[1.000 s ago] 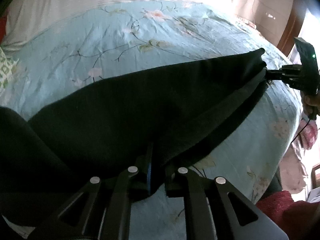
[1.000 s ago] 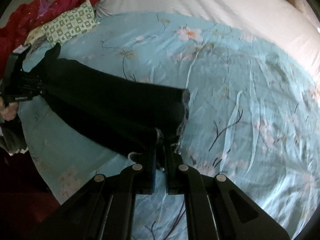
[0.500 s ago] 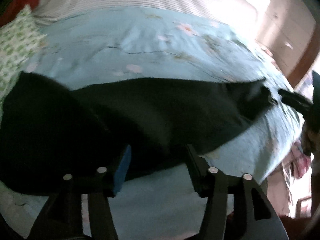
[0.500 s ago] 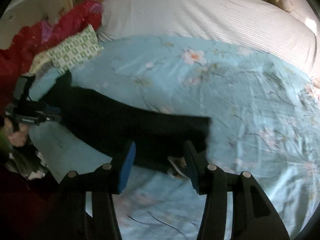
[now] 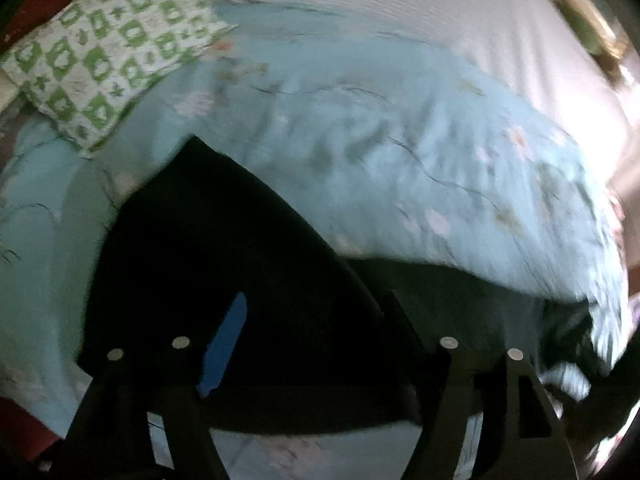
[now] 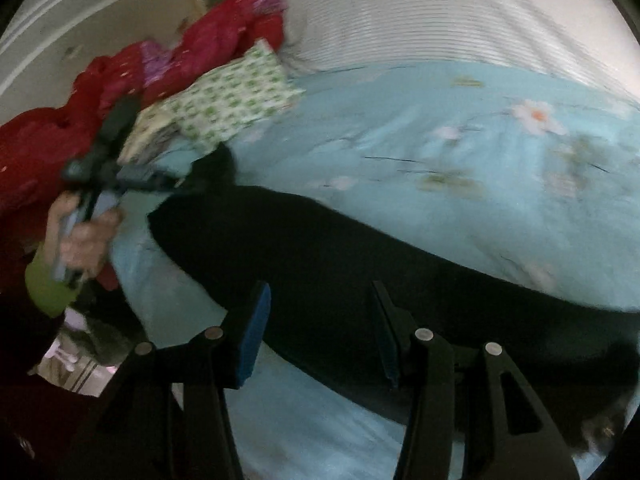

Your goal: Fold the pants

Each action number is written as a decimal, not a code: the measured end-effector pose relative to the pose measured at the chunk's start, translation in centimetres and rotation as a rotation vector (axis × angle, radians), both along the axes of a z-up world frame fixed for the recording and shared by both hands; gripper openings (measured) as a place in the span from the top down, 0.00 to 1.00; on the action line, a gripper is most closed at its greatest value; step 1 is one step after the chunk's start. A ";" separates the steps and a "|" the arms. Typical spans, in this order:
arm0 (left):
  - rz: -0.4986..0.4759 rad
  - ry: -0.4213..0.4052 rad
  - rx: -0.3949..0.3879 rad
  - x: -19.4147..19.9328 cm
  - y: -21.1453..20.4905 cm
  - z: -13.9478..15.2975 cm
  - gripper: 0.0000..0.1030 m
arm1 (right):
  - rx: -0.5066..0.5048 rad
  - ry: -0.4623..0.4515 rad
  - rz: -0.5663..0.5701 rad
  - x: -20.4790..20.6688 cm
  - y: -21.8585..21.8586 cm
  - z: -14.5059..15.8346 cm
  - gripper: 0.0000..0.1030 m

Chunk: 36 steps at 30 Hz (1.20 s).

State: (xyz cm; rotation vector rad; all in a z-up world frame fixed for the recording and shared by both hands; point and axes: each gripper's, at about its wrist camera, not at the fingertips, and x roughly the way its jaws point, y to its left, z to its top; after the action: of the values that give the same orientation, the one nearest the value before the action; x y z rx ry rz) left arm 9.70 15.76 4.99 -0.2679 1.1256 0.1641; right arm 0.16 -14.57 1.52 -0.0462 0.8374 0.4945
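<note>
Bed (image 6: 460, 28) — blue floral quilt (image 6: 460, 184) carries black pants (image 6: 340, 280), green-checked pillow (image 6: 236, 104).

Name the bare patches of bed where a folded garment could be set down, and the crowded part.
Free: the floral blue sheet between the black pants and the striped white cover. Crowded: the corner with the green-checked pillow and red bedding.

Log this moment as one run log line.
left claw: open | right claw: open | black pants: flat on blue floral bedspread

Green-check pillow (image 5: 108, 60) & red blanket (image 6: 120, 92) on floral bedspread (image 6: 460, 160).
</note>
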 end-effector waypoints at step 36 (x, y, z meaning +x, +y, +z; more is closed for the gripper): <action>0.394 -0.229 -0.177 -10.5 7.9 -1.1 0.96 | -0.077 0.031 0.412 2.6 15.8 -3.0 0.94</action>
State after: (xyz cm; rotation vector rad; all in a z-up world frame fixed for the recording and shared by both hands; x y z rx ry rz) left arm -0.79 23.67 3.91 -0.6508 0.8514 0.3739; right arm 2.71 1.26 -1.49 -0.2869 0.8798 0.8511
